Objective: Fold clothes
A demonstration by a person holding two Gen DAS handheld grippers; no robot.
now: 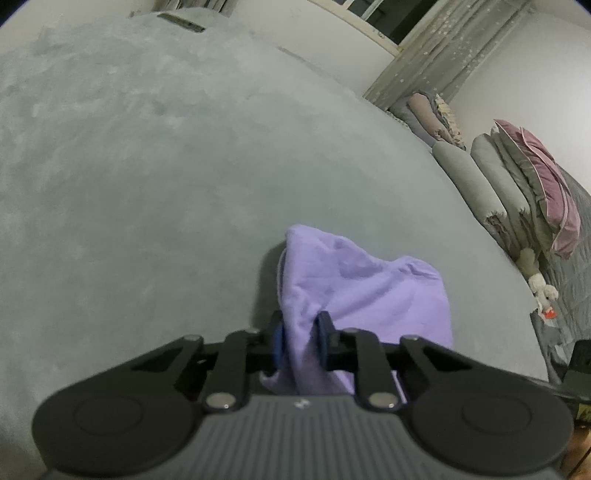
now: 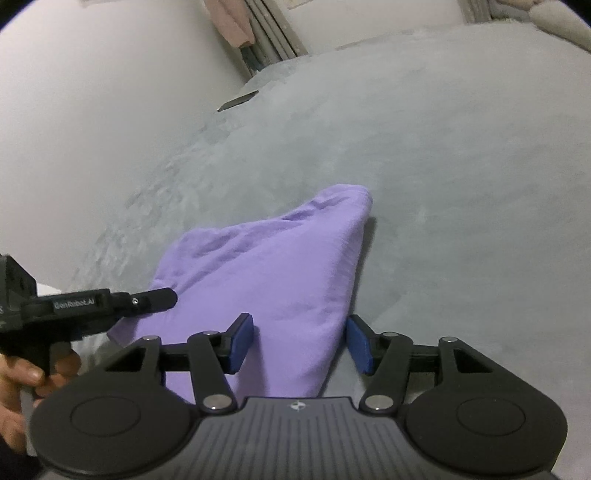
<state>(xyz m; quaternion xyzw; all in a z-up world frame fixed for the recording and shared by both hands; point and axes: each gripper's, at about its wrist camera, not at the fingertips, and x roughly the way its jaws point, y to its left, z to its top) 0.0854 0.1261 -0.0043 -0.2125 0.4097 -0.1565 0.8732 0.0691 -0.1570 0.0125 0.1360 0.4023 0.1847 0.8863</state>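
Observation:
A purple garment (image 1: 354, 288) lies bunched and partly folded on the grey bed cover (image 1: 166, 166). In the left wrist view my left gripper (image 1: 301, 341) is shut on a gathered fold at the garment's near left edge, with cloth pinched between its blue pads. In the right wrist view the same garment (image 2: 273, 266) spreads out to a far corner. My right gripper (image 2: 300, 345) stands open around its near right edge, with cloth between the pads but not pressed. The left gripper (image 2: 162, 297) comes in from the left there, held by a hand (image 2: 33, 373).
Grey and pink pillows (image 1: 535, 192) are stacked along the bed's right side, with a small stuffed toy (image 1: 543, 291) below them. A flat dark object (image 1: 181, 21) lies at the far edge of the bed. A curtain (image 1: 443, 51) hangs at the back right.

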